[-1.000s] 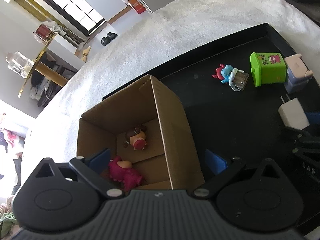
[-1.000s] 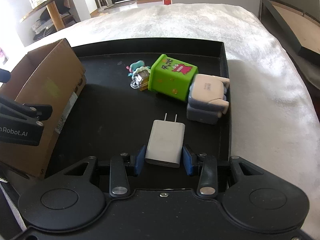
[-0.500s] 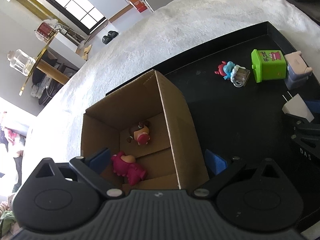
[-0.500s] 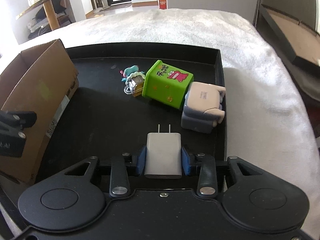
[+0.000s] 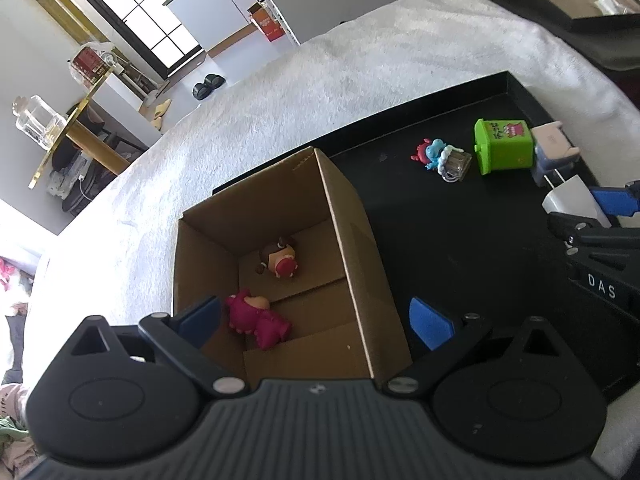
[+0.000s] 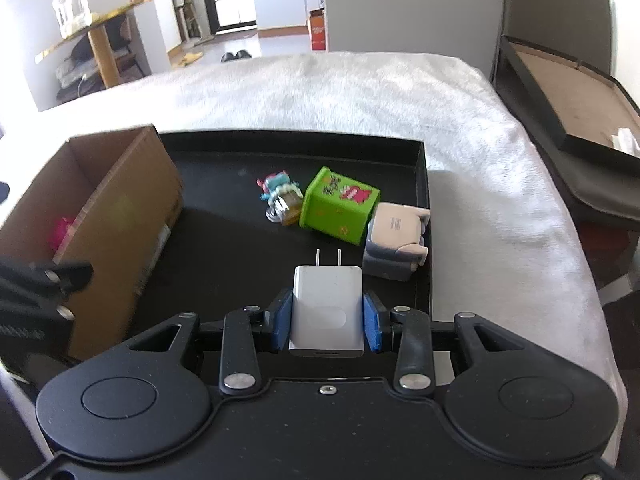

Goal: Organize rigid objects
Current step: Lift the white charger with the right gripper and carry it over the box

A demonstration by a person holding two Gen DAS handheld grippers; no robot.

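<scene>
My right gripper (image 6: 327,322) is shut on a white plug charger (image 6: 327,312), lifted above the black tray (image 6: 224,240); in the left wrist view the charger (image 5: 570,200) shows at the right edge. My left gripper (image 5: 316,320) hangs open over the open cardboard box (image 5: 280,264), nothing between its fingers. Inside the box lie a magenta toy figure (image 5: 256,318) and a small brown and red figure (image 5: 280,262). On the tray rest a green toy bin (image 6: 340,206), a blue and red figure with a small mug (image 6: 280,198), and a grey and beige toy (image 6: 394,240).
The tray sits on a white fluffy cover (image 6: 360,92). A dark flat case (image 6: 572,120) lies off to the right. A round gold table with a glass jar (image 6: 72,8) stands at the back left.
My right gripper has risen with the charger, lifting it off the tray. My left gripper has also risen and drawn back from the box, still open.
</scene>
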